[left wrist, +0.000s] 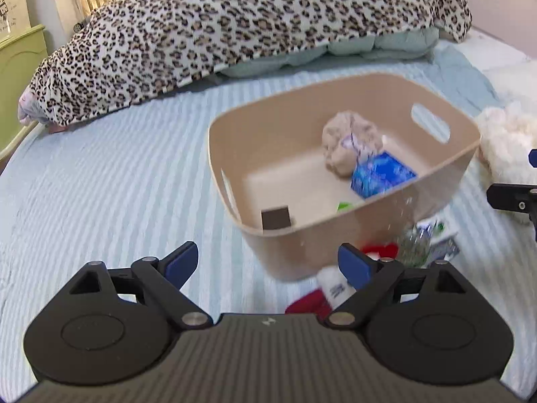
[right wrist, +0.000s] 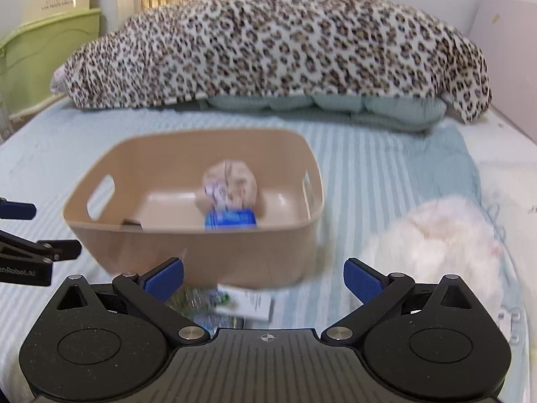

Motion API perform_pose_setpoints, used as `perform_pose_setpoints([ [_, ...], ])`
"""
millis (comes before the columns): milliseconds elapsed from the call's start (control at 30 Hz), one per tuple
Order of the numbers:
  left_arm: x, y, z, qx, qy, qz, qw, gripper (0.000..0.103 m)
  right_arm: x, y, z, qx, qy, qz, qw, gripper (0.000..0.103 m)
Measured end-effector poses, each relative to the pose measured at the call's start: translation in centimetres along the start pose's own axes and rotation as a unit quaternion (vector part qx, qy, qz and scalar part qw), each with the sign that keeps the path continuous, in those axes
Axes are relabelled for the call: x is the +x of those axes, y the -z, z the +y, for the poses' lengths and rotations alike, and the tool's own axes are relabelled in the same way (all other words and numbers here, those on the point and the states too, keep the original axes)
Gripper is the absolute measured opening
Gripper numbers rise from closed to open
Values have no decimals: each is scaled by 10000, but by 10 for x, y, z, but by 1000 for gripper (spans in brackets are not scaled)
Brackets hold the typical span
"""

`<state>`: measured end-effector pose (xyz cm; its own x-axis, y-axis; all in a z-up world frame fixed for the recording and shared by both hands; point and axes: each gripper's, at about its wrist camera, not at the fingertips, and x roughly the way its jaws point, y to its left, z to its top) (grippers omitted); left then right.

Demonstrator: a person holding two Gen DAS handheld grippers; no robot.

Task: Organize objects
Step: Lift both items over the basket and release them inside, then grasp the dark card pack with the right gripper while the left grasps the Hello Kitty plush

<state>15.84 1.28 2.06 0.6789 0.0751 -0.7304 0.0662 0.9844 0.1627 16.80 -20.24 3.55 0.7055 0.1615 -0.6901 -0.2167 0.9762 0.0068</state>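
A striped pale-blue bed [left wrist: 100,174] fills the view. Leopard-print blanket [right wrist: 275,43] heaped at twelve o'clock; green furniture [right wrist: 40,53] at ten.

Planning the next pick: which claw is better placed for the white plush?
Right, probably. The plush lies just ahead of the open right claw, off its right finger. The left claw, also open, faces the bin and red sock; it sees the plush only at frame edge.
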Motion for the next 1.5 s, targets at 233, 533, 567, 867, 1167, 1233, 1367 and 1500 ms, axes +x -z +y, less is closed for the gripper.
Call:
perform_pose_setpoints([
  [233, 27, 20, -12, 163, 278, 303, 9990, 91, 24, 31, -2, 119, 5, 430, 9990, 103],
  [533, 54, 25, -29, 215, 717, 508, 9959, 91, 62, 48, 7, 12, -209, 890, 9958, 103],
  [567, 56, 24, -30, 244, 788, 534, 9952, 91, 66, 50, 9, -8, -262, 933, 9953, 103],
  [867, 79, 26, -29, 156, 1187, 710, 9903, 92, 91, 56, 15, 28, -345, 1066, 9937, 98],
  [1167, 81, 33, -40, 267, 1538, 586, 9860, 64, 90, 58, 19, -62, -424, 976, 9943, 57],
  [1233, 78, 33, -41, 322, 1500, 579, 9865, 61, 88, 59, 18, -48, -446, 982, 9942, 49],
  [1367, 75, 35, -38, 283, 1514, 618, 9861, 57, 83, 63, 18, -22, -465, 1026, 9936, 49],
  [1500, 69, 41, -33, 250, 1506, 624, 9863, 55, 74, 67, 21, -82, -454, 1086, 9930, 49],
])
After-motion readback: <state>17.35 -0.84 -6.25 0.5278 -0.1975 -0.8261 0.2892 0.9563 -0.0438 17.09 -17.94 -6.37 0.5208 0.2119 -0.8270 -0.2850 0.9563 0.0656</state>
